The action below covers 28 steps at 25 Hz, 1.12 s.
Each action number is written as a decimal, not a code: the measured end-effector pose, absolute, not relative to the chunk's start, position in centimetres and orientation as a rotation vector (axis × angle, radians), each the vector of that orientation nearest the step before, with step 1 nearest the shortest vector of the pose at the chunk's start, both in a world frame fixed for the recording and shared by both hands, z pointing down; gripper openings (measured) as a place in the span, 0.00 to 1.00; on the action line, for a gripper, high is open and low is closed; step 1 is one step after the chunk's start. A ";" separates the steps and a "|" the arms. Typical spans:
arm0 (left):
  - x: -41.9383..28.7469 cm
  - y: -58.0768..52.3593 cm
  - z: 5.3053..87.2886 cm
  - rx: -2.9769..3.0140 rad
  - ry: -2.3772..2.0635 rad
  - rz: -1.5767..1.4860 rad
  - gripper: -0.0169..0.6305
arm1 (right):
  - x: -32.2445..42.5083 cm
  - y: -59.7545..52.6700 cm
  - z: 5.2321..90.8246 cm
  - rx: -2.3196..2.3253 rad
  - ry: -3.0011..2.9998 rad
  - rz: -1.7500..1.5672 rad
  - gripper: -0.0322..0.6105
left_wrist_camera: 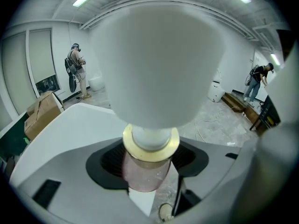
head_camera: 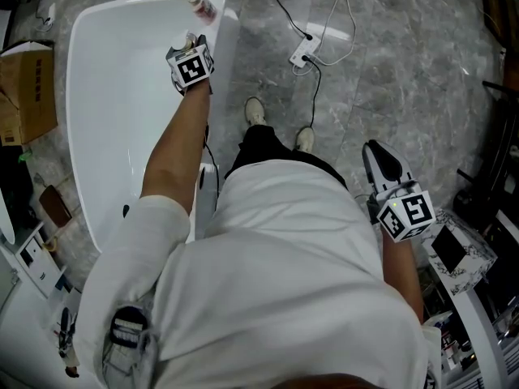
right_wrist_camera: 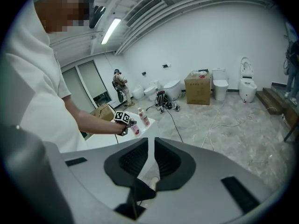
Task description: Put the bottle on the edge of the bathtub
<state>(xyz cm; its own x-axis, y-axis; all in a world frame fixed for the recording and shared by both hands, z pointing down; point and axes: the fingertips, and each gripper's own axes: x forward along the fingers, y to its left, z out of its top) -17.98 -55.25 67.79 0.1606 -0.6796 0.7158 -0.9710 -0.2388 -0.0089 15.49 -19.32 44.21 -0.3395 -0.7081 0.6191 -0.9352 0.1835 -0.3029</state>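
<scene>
A pink bottle (left_wrist_camera: 145, 174) with a gold collar and a wide white cap (left_wrist_camera: 159, 64) stands upright between the jaws of my left gripper (left_wrist_camera: 147, 166). Those jaws stand wide; a thin gap shows at the bottle's right side. In the head view, that gripper (head_camera: 186, 47) reaches over the far right corner of the white bathtub (head_camera: 89, 71), the bottle's cap (head_camera: 185, 39) just past it. The right gripper view shows this bottle (right_wrist_camera: 134, 128) resting on the tub's rim. My right gripper (head_camera: 379, 159) hangs at my right side over the floor, jaws together and empty (right_wrist_camera: 150, 160).
A second pink bottle (head_camera: 201, 6) stands on the tub's far rim, close behind the first. A power strip with cables (head_camera: 304, 53) lies on the marble floor. A cardboard box (head_camera: 28, 91) sits left of the tub. Toilets and a box (right_wrist_camera: 198, 90) line the far wall.
</scene>
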 end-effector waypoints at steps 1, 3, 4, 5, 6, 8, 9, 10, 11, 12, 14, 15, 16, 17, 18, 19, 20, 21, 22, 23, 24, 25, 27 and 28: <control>-17.9 -55.1 67.6 1.991 -1.563 0.842 0.43 | 15.5 -19.1 44.2 1.555 -2.127 0.931 0.13; -18.1 -54.6 67.3 1.993 -1.564 0.837 0.44 | 15.4 -18.8 44.0 1.553 -2.133 0.925 0.13; -18.2 -54.3 67.1 1.992 -1.566 0.831 0.45 | 15.4 -18.7 44.0 1.552 -2.138 0.919 0.13; -18.3 -54.1 67.0 1.991 -1.569 0.822 0.46 | 15.5 -18.6 44.0 1.549 -2.144 0.912 0.13; -18.4 -53.8 66.8 1.990 -1.573 0.813 0.47 | 15.6 -18.5 44.0 1.545 -2.149 0.902 0.13; -18.3 -53.4 66.4 1.992 -1.579 0.800 0.48 | 15.8 -18.6 44.1 1.532 -2.162 0.881 0.13; -18.1 -53.2 66.2 1.995 -1.582 0.797 0.48 | 16.0 -18.7 44.1 1.525 -2.171 0.873 0.13; -18.1 -52.9 65.9 2.001 -1.586 0.796 0.48 | 16.2 -18.8 44.1 1.518 -2.182 0.868 0.13; -18.0 -52.5 65.5 2.011 -1.590 0.798 0.48 | 16.2 -18.8 44.1 1.511 -2.195 0.862 0.13; -18.1 -52.1 65.1 2.022 -1.594 0.798 0.48 | 16.2 -18.9 44.1 1.504 -2.209 0.856 0.13; -18.2 -51.1 64.2 2.033 -1.601 0.785 0.49 | 16.0 -18.8 44.0 1.485 -2.240 0.834 0.13; -18.3 -50.6 63.8 2.033 -1.607 0.777 0.49 | 15.9 -18.8 44.0 1.473 -2.255 0.819 0.13; -18.5 -50.0 63.4 2.032 -1.615 0.772 0.49 | 15.7 -18.7 43.9 1.459 -2.269 0.803 0.13; -18.7 -49.4 63.1 2.031 -1.622 0.768 0.49 | 15.6 -18.7 43.8 1.446 -2.281 0.788 0.13; -18.9 -48.8 62.8 2.030 -1.627 0.762 0.49 | 15.6 -18.6 43.8 1.434 -2.293 0.776 0.13; -19.0 -48.2 62.4 2.030 -1.630 0.753 0.49 | 15.6 -18.6 43.7 1.423 -2.306 0.767 0.13; -19.0 -47.6 61.9 2.031 -1.633 0.743 0.49 | 15.6 -18.5 43.6 1.412 -2.320 0.758 0.12; -19.0 -47.0 61.5 2.033 -1.635 0.735 0.49 | 15.6 -18.5 43.6 1.400 -2.335 0.747 0.12; -19.0 -46.4 61.1 2.036 -1.637 0.728 0.49 | 15.6 -18.5 43.5 1.387 -2.348 0.736 0.12; -19.0 -45.7 60.8 2.037 -1.638 0.723 0.49 | 15.5 -18.4 43.5 1.372 -2.360 0.727 0.12; -19.0 -44.9 60.5 2.038 -1.637 0.719 0.49 | 15.5 -18.3 43.5 1.357 -2.371 0.718 0.12; -19.0 -44.1 60.2 2.039 -1.634 0.714 0.49 | 15.4 -18.2 43.4 1.342 -2.382 0.711 0.12; -18.9 -42.5 59.5 2.045 -1.619 0.700 0.48 | 15.3 -18.1 43.2 1.314 -2.407 0.696 0.11; -18.7 -41.7 59.2 2.047 -1.610 0.690 0.48 | 15.2 -18.0 43.1 1.302 -2.421 0.690 0.11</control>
<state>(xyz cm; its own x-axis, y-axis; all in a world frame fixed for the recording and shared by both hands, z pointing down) -18.73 -41.69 59.20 0.1961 -0.7529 0.6282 -0.9742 -0.2225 0.0374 15.21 -17.98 43.08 -0.5409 -0.6929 0.4767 -0.8401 0.4718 -0.2675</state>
